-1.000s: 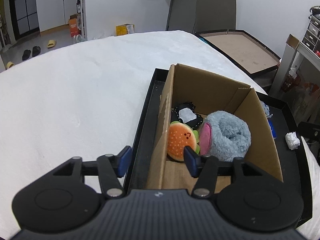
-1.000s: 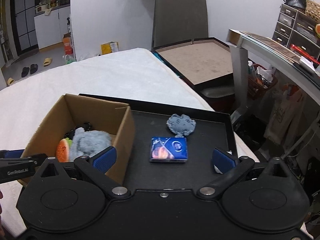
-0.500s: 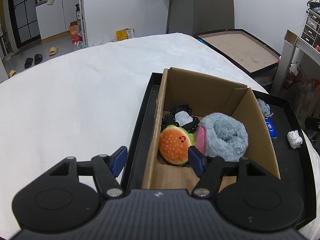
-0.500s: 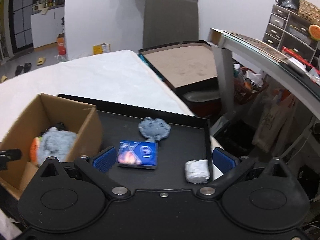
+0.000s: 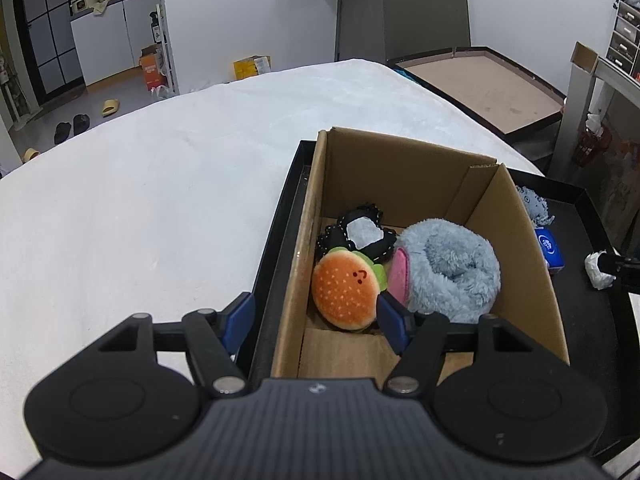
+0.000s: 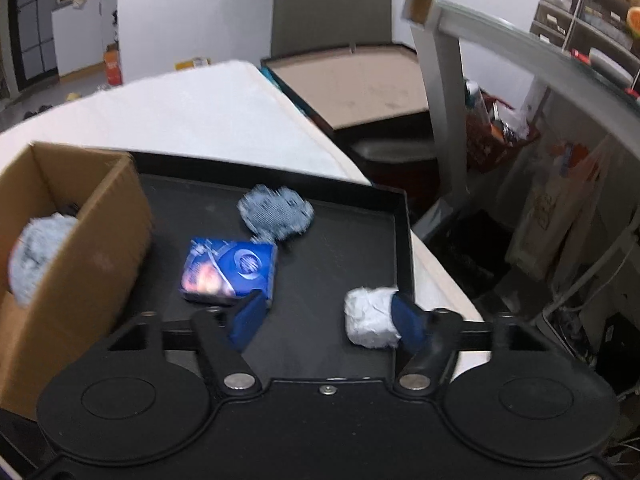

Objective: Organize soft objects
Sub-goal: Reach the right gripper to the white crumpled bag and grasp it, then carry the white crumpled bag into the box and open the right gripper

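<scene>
**A:** Item one, container?

**B:** Cardboard box (image 5: 516, 248), open top, standing at the left end of a black tray (image 6: 320, 240). The tray lies on a white plush-covered counter (image 5: 140, 208).

**A:** Contents of the box?

**B:** Three soft pieces. Hamburger plush (image 5: 346, 290), orange bun with a small face, near corner. Blue fuzzy plush with a pink patch (image 5: 448, 268), touching the hamburger on its right. Black-and-white fabric piece (image 5: 360, 234), behind both.

**A:** Loose on the tray?

**B:** Blue printed packet (image 6: 230, 268), just beside the box. Flat grey-blue plush (image 6: 276, 212), behind the packet and touching its far corner. Crumpled white wad (image 6: 370, 316), near the tray's right rim.

**A:** Left hand-held gripper (image 5: 312, 318)?

**B:** Fingers spread wide, nothing held. It straddles the box's left wall: one pad outside over the tray rim, the other inside, just in front of the blue fuzzy plush.

**A:** Right hand-held gripper (image 6: 326, 314)?

**B:** Fingers apart, not clamped. The wad sits between them against the right pad (image 6: 408, 318); the left pad is well clear of it, in front of the packet. View is motion-blurred.
</scene>
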